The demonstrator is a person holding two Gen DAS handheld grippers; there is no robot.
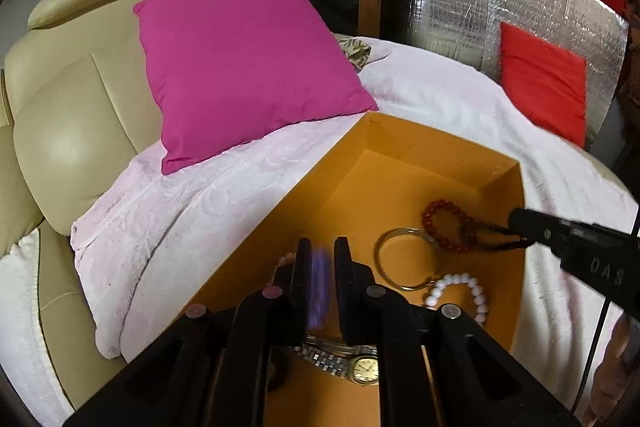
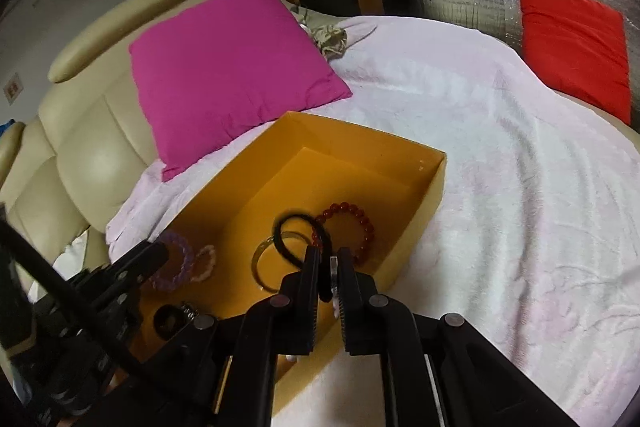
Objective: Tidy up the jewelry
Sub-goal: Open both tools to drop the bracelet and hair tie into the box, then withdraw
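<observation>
Jewelry fills the orange box (image 2: 434,173) under both grippers. The right gripper (image 2: 329,263) has its jaws nearly closed on a black band (image 2: 298,223), looped just ahead of them beside the red bead bracelet (image 2: 360,223). The left gripper (image 1: 322,251), jaws narrowly apart, has a blurred purple bracelet (image 1: 319,283) between them; a wristwatch (image 1: 362,369) lies below.

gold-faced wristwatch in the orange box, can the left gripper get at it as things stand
Probably not right away. The left gripper is over the orange cardboard box with the gold-faced wristwatch just beneath it, nothing covering it, but a purple beaded bracelet sits between its fingers.
</observation>
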